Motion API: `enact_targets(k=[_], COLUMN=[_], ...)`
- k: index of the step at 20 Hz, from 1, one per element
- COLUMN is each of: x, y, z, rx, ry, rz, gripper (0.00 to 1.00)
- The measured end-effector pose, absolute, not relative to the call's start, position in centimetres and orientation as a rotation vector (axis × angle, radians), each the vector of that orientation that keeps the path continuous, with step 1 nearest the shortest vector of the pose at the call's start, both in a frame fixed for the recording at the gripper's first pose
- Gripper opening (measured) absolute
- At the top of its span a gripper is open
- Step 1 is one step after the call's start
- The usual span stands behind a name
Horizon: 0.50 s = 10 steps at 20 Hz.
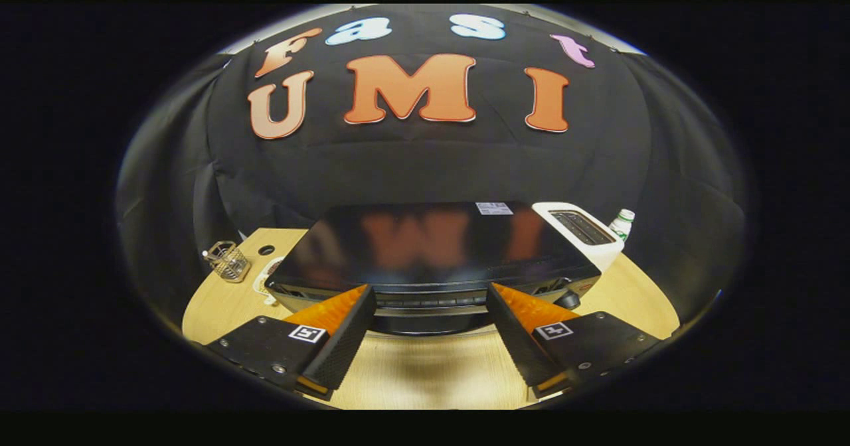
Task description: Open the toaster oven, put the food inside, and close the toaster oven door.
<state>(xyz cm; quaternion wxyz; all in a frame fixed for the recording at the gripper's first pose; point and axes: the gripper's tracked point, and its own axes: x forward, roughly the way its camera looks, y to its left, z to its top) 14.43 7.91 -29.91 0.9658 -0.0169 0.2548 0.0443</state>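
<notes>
I've got the gripper (430, 313) held above the front edge of the toaster oven (431, 250), fingers spread wide with nothing between them, looking down over its glossy black top. My read: it's up here so the jaws can drop over the front and straddle the door handle; I take the pale bar (431, 311) between the fingertips for that handle, but it's too foreshortened to be sure. The oven sits mid-table (212, 303), front face toward me, long axis running left-right. Door looks closed from this angle, though I can't see its face properly. Far right, just beside the oven: a white pop-up toaster (584, 232), with a green-labelled bottle (622, 223) beyond it. Left of the oven: a small wire basket (229, 261). Can't pick out the food from here. Judging by that, opening hasn't started.
</notes>
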Motion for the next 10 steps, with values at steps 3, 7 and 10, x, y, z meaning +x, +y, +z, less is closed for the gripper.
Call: enact_targets(k=[3, 7, 10], x=[13.4, 11.5, 10.0], y=[7.8, 7.5, 7.2], z=[-30.0, -30.3, -30.8], rx=[-0.032, -0.025, -0.022], ry=[0.524, 0.534, 0.545], rz=[0.090, 0.089, 0.091], gripper=[0.99, 0.98, 0.99])
